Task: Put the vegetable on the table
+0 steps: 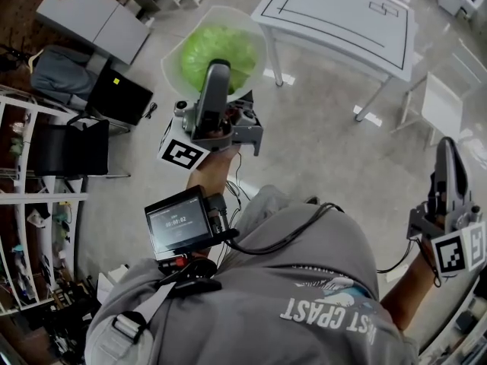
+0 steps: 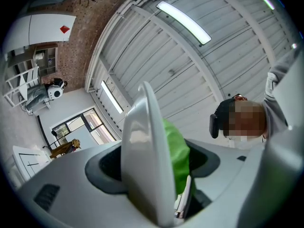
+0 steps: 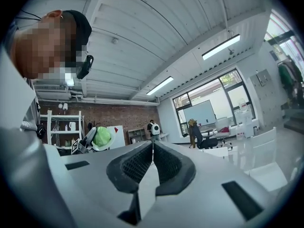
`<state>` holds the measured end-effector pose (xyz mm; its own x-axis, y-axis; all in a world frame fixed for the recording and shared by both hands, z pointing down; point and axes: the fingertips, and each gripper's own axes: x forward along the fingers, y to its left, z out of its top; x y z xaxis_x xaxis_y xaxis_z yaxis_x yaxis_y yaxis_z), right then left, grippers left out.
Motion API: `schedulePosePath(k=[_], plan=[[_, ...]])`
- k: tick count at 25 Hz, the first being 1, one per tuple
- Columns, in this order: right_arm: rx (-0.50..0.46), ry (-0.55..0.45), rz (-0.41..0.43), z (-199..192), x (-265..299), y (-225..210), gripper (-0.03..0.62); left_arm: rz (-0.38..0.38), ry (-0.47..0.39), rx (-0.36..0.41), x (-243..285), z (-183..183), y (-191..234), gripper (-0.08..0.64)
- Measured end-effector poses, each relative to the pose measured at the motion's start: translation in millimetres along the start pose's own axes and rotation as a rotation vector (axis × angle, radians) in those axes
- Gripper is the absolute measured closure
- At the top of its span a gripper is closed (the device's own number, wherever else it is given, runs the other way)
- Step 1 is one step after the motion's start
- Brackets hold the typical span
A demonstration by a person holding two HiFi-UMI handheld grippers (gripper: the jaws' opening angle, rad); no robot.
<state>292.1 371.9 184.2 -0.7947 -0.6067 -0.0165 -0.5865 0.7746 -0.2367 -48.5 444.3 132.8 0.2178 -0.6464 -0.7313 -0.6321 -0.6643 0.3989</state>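
A white bowl [image 1: 199, 42] holds a green leafy vegetable [image 1: 221, 50], carried in the air above the floor. My left gripper [image 1: 216, 73] is shut on the bowl's near rim. In the left gripper view the rim [image 2: 142, 146] stands upright between the jaws with the vegetable [image 2: 175, 148] just right of it. The white table [image 1: 342, 17] with black outlines stands ahead to the right. My right gripper [image 1: 447, 154] hangs low at the right, shut with nothing in it [image 3: 152, 151]. The right gripper view also catches the bowl with the vegetable [image 3: 102, 137] far off.
A grey cabinet [image 1: 91, 14] stands at the far left. Near it are a black chair [image 1: 68, 149], a dark box [image 1: 120, 96] and white shelves [image 1: 30, 226]. A white chair [image 1: 445, 105] is right of the table. A small screen [image 1: 179, 223] hangs on the person's chest.
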Motion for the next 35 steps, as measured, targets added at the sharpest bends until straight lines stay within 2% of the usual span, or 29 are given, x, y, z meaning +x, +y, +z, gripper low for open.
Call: schedulePosePath(k=[8, 10, 13, 21, 23, 27, 30, 33, 35], plan=[[0.034, 0.031, -0.045, -20.5, 5.4, 4.7, 0.584, 0.010, 0.018, -0.044, -12.6, 3.3, 9.4, 0.221], [0.018, 0.031, -0.062, -22.8, 18.7, -2.9, 0.584, 0.005, 0.020, -0.055, -9.9, -3.3, 26.8, 0.219], [0.058, 0.031, -0.075, -30.5, 50.2, -12.8, 0.584, -0.003, 0.039, -0.059, 2.6, -0.9, 64.6, 0.221], [0.035, 0.020, -0.097, -23.2, 122.5, 9.1, 0.584, -0.019, 0.089, -0.079, 19.4, 29.1, 129.4, 0.219], [0.033, 0.018, -0.108, -24.7, 135.0, 14.1, 0.584, -0.026, 0.105, -0.088, 23.2, 34.5, 141.4, 0.221], [0.093, 0.007, -0.144, -39.2, 146.3, 2.3, 0.584, -0.048, 0.129, -0.101, 33.0, 35.2, 159.5, 0.220], [0.083, 0.003, -0.161, -41.3, 161.3, -8.2, 0.584, -0.069, 0.144, -0.099, 40.9, 27.2, 175.5, 0.219], [0.090, 0.013, -0.177, -44.2, 163.1, 2.5, 0.584, -0.073, 0.134, -0.148, 37.4, 31.7, 179.4, 0.221], [0.090, 0.016, -0.184, -45.8, 166.1, 0.2, 0.584, -0.081, 0.141, -0.150, 37.1, 26.6, 184.8, 0.221]])
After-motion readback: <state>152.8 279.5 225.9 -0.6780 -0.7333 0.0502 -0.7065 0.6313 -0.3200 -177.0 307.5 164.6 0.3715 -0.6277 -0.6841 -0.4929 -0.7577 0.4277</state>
